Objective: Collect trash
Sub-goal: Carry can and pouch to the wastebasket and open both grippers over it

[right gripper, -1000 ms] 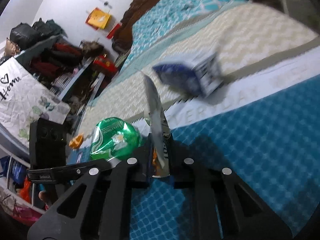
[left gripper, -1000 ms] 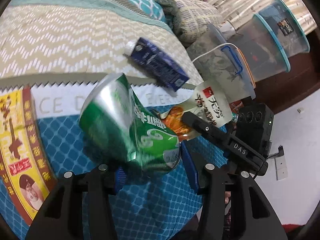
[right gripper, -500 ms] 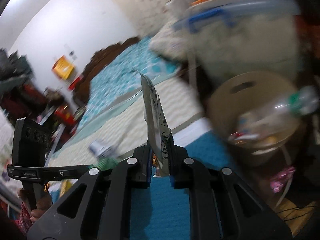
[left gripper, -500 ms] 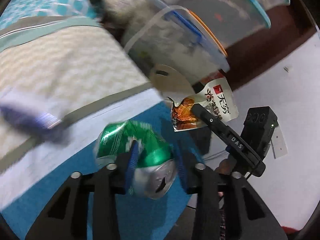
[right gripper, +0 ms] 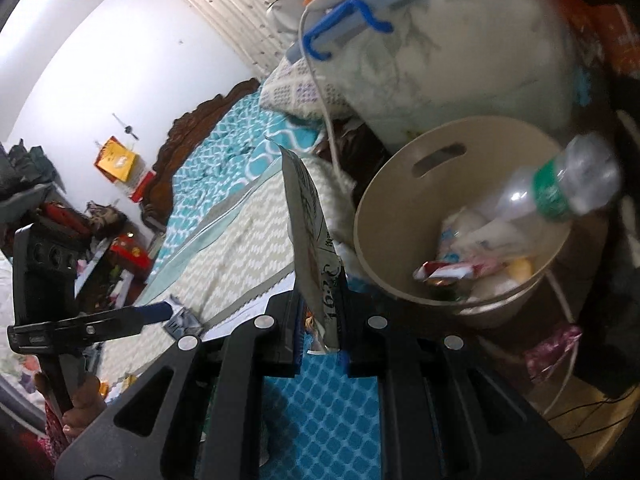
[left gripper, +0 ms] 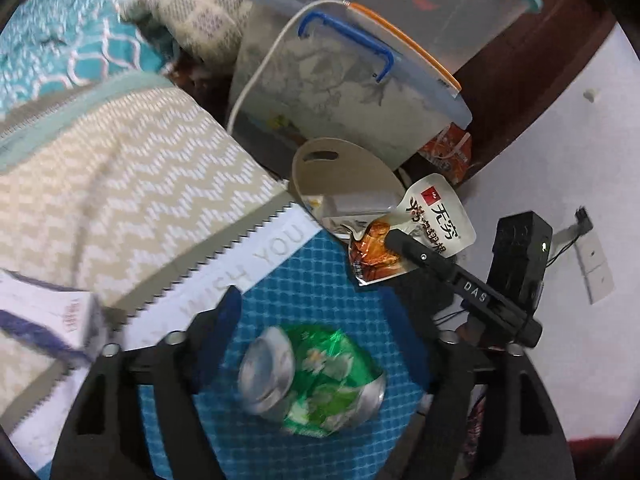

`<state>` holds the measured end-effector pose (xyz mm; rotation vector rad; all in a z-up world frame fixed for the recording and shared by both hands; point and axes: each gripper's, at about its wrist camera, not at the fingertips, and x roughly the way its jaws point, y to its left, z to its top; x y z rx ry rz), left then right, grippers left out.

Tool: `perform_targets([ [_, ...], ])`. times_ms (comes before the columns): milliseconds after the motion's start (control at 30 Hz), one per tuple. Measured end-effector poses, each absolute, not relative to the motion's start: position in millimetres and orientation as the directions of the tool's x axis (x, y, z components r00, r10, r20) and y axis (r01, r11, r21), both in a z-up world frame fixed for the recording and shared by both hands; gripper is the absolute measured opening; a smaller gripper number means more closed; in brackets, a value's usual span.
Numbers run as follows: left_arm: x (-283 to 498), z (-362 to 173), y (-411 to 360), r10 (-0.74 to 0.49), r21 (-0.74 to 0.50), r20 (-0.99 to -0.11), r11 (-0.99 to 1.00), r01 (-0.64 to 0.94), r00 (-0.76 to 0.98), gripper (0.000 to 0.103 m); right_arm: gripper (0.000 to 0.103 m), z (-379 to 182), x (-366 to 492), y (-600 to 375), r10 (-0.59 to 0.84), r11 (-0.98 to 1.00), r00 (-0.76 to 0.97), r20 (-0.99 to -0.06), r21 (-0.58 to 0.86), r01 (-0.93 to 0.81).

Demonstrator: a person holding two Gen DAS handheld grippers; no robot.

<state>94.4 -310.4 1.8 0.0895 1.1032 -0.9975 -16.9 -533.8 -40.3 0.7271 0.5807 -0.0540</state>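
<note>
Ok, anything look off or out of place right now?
Yes. The crushed green can lies between the opening fingers of the left gripper, over the blue bedspread, not the beige bin; it could miss. The right gripper pinches a snack wrapper short of the bin.

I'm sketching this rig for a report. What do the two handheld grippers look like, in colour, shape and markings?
Both are black plastic with triangular cutouts and round silver bolt heads. The left gripper has blue pads on its fingers. Seen from the left wrist, the right gripper has a slim black finger with white letters DAS and a black box behind it showing a small green light. A patterned sleeve shows below one grip.
</note>
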Motion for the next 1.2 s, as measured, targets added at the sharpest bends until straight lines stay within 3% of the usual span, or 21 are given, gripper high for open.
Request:
perform_targets([
  [200, 80.5, -9.8, -261.6, -0.608, -0.432, -0.790, 0.639, 0.637, 0.075, 0.080, 0.015, -40.0, -21.9, -517.2, 0.204, 0.738, 0.849, -0.487, 0.646, 0.194],
  [467, 61.9, -64.4, -240.8, -0.688, -0.664, -0.714, 0.609, 0.434, -0.127, 0.078, 0.015, -39.8, -22.0, -496.0, 0.215, 0.755, 0.838, -0.501, 0.629, 0.182],
  [633, 62.1, -85.8, -274.2, -0.704, -0.700, -0.689, 0.585, 0.409, -0.172, 0.058, 0.015, -53.1, -24.3, -489.5, 0.222, 0.742, 0.821, -0.526, 0.637, 0.207],
  [667, 66.4, -88.3, -280.4, -0.703, -0.706, -0.687, 0.586, 0.397, -0.183, 0.021, 0.015, -56.9, -25.3, -488.0, 0.217, 0.741, 0.815, -0.537, 0.634, 0.221],
  [700, 70.4, -91.4, -284.6, -0.690, -0.699, -0.699, 0.602, 0.387, -0.188, 0.018, 0.015, -57.4, -27.6, -488.6, 0.194, 0.743, 0.818, -0.541, 0.626, 0.237],
  [900, 88.9, -87.7, -314.6, -0.702, -0.709, -0.685, 0.580, 0.400, -0.197, 0.017, 0.015, -46.5, -30.5, -511.7, 0.144, 0.737, 0.844, -0.517, 0.625, 0.257],
  [1200, 126.5, -54.0, -392.0, -0.715, -0.681, -0.680, 0.534, 0.501, -0.163, 0.014, 0.015, -12.7, -33.7, -568.2, -0.128, 0.769, 0.864, -0.487, 0.502, 0.397],
])
